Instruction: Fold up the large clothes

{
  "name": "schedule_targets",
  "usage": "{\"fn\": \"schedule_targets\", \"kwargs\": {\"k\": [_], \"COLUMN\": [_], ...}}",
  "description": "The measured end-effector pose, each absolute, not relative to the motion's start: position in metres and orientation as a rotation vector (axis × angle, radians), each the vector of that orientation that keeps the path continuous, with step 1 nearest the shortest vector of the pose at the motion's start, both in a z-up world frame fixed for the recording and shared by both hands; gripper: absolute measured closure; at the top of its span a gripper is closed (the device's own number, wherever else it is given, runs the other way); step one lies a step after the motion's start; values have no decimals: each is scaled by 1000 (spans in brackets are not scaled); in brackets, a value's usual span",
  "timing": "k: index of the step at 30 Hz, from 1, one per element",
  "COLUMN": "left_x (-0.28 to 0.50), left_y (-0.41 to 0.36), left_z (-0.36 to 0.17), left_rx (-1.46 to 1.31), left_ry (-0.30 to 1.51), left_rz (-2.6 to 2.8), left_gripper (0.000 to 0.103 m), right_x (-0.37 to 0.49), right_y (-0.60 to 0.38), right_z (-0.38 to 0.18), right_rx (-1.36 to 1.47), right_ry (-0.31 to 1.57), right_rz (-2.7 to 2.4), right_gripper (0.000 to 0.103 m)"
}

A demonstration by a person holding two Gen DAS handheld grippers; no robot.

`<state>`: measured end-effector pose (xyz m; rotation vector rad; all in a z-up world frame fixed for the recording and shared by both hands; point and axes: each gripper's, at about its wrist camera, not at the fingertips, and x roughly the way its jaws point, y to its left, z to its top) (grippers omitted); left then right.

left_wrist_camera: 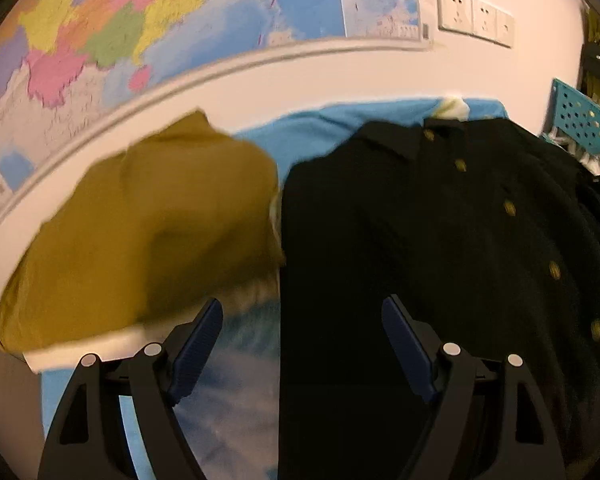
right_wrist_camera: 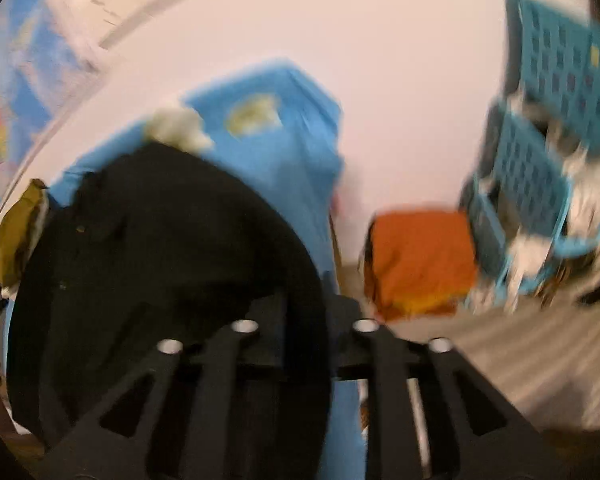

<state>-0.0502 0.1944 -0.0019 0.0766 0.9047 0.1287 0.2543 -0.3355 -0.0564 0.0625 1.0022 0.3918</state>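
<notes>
Our left hand-held gripper (left_wrist_camera: 302, 332) hangs w/ jaws apart, nothing between, over the black button shirt (left_wrist_camera: 440, 240) lying on blue cloth (left_wrist_camera: 312, 136), beside an olive garment (left_wrist_camera: 140, 232). Right hand-held gripper (right_wrist_camera: 304, 312) is clamped on the shirt's edge; view blurry.

Black button-up garment (left_wrist_camera: 440, 240): dark knit, collar at the far end, a row of gold buttons down the front. Lies spread on the blue cloth-covered surface, collar toward the wall, left edge straight. Olive-yellow garment (left_wrist_camera: 140, 232): plain, folded into a rough rectangle, lying just left of the black one, edges about touching. Right wrist view is blurred; the black garment's near edge sits between that gripper's fingers.
</notes>
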Motion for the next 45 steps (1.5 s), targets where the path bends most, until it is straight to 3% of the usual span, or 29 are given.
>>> {"fn": "schedule_targets", "kwargs": {"k": [4,6,9,12,14,15,16,17,18,19,22,26,28,30,35,42,45], "left_x": [-81,-101,-122,-128,-124,-120,-117,-116,-115,-115,-119,-120,-117,-117,-119,-122,-112], "left_y": [203,207,206,198,195,196,198,199,199,200,208,246,255,255,235,196,171], "left_z": [-15,-19,-26,-40,-53,-58,-59,-55,-52,-43,-15,0,-7,-8,19,58,63], "left_rx": [8,-50,-88,-94,-101,-130,-150,-154,-149,-142,-96,-11,28,16,16,14,19], "left_ry": [945,945,954,995,1038,1056,1056,1039,1027,1012,953,967,1000,982,826,651,618], "left_rz": [52,-8,-93,-146,-146,-158,-162,-159,-152,-138,-51,271,400,429,309,59,-54], "left_gripper": [22,21,13,12,25,44,55,66,84,87,90,85,70,68,41,39,31], "right_x": [228,205,167,134,116,113,110,110,112,111,115,127,136,143,143,126,127], "right_y": [-358,-370,-382,-383,-384,-382,-380,-379,-378,-377,-386,-414,-420,-410,-372,-259,-189], "right_z": [-46,-36,-33,-45,-55,-57,-59,-61,-59,-54,-17,50,61,70,94,151,150], "right_rx": [145,168,168,134,129,124,118,127,136,120,108,110,142,102,-9,-184,-278], "right_ry": [925,890,877,907,919,920,923,933,929,913,821,678,686,702,695,610,632], "right_rz": [433,480,544,600,615,611,607,625,641,637,588,462,484,475,566,822,940], "right_gripper": [32,24,17,14,14,22,47,61,88,96,97,97,97,97,97,95,87]}}
